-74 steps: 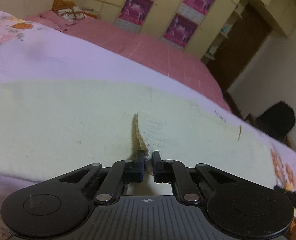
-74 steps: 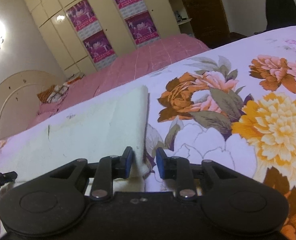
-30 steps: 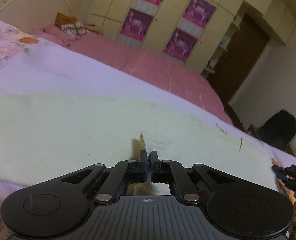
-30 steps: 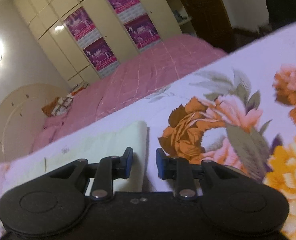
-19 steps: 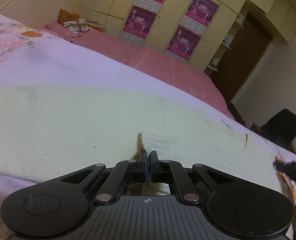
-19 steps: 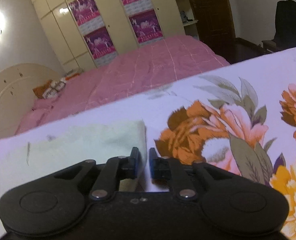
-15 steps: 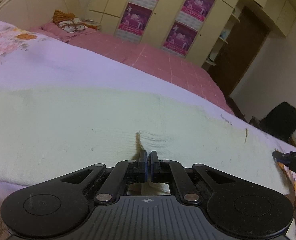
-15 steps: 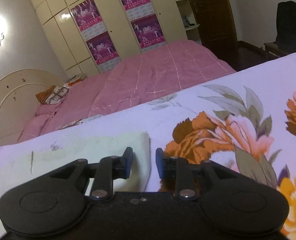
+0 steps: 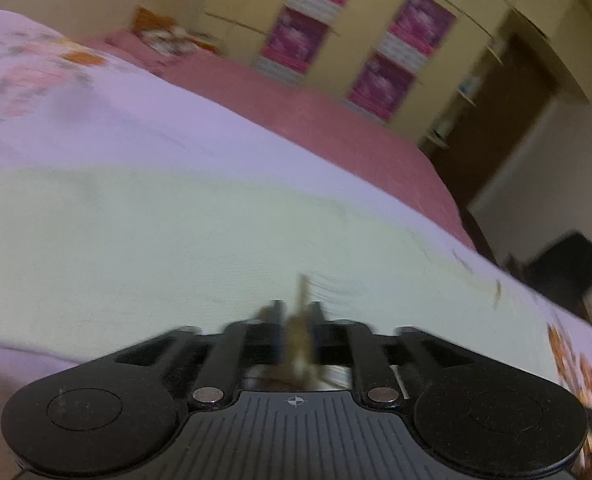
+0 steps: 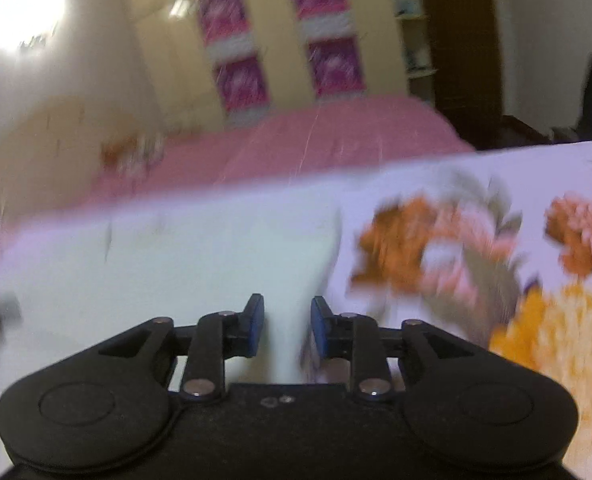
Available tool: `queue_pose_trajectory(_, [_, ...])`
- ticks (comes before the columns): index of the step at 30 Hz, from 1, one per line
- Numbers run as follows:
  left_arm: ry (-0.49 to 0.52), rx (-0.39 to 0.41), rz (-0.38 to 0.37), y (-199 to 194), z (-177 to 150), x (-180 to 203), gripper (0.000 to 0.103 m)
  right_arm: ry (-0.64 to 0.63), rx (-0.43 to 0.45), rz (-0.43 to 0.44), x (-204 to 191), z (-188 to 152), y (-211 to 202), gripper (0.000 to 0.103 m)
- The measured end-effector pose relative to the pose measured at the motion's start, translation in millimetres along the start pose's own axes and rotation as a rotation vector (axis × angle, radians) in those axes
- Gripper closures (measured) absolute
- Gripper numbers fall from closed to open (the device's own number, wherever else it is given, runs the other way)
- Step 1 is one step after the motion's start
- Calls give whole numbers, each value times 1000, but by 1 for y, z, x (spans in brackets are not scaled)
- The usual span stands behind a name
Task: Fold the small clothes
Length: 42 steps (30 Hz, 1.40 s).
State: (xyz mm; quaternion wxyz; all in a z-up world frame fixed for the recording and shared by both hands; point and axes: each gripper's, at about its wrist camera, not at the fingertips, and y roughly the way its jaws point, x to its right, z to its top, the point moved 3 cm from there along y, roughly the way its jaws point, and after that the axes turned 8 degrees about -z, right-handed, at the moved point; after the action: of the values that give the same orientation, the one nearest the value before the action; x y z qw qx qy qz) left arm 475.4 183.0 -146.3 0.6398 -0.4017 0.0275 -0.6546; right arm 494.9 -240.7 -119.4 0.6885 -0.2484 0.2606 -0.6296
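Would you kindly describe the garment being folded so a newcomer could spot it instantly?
Start at the flowered bedsheet in the foreground. Lying flat on it is the pale yellow-green cloth, plain where the sheet has orange blossoms; the left gripper pinches its near edge.

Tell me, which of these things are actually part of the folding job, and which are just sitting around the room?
Part of the job:
- pale yellow cloth
- left gripper, pinching a pleat of it
- right gripper, open at its edge

Just there:
- floral bedsheet
- pink bed
- wardrobe posters
- black chair
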Motion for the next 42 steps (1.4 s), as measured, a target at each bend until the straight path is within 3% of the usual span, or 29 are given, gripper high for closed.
queue_pose_trajectory(1, [-9, 23, 7, -7, 0, -2, 37, -37, 15, -24, -3, -9, -2, 75])
queue_pose_trajectory(2, [-10, 46, 8, -13, 0, -3, 34, -36, 29, -34, -3, -11, -7, 74])
queue_pose_trajectory(6, [17, 20, -10, -15, -7, 4, 34, -10, 101, -34, -10, -4, -32, 74])
queue_pose_trajectory(8, [128, -52, 99, 0, -16, 16, 34, -18, 72, -33, -15, -8, -28, 74])
queue_pose_trajectory(10, [253, -59, 178, 4, -23, 29, 34, -44, 0, -69, -17, -14, -14, 71])
queue_pose_trajectory(12, [285, -48, 213, -4, -25, 33, 34, -28, -16, -79, -16, -12, -13, 69])
queue_pose_trajectory(15, [174, 30, 188, -39, -25, 7, 34, 11, 22, -62, -13, -4, -32, 70])
queue_pose_trajectory(19, [-61, 120, 240, -99, -30, -70, 36, 40, 35, -58, -5, -6, -53, 70])
queue_pose_trajectory(20, [-113, 140, 262, -112, -33, -90, 43, 48, 31, -60, -3, -8, -57, 69])
queue_pose_trajectory(21, [-164, 154, 283, -125, -36, -108, 62, 61, 26, -59, 0, -13, -63, 69])
queue_pose_trajectory(22, [-222, 163, 272, -136, -38, -126, 71, 76, 18, -58, 2, -18, -66, 69])
queue_pose_trajectory(27, [-487, 283, 227, -168, -38, -188, 72, 127, -28, -54, 0, -38, -77, 69])
queue_pose_trajectory(31, [-694, 380, 130, -169, -41, -232, 72, 136, -44, -32, -14, -43, -85, 69])
queue_pose_trajectory(36, [-766, 404, 102, -158, -32, -253, 72, 123, -35, -8, -30, -39, -91, 69])
queue_pose_trajectory(40, [-713, 382, 145, -151, -14, -255, 72, 119, -34, -5, -33, -36, -92, 69])
queue_pose_trajectory(41, [-677, 369, 175, -148, -7, -252, 80, 118, -37, -6, -34, -37, -91, 69])
queue_pose_trajectory(42, [-618, 349, 232, -146, 1, -247, 101, 118, -40, -7, -34, -37, -90, 69])
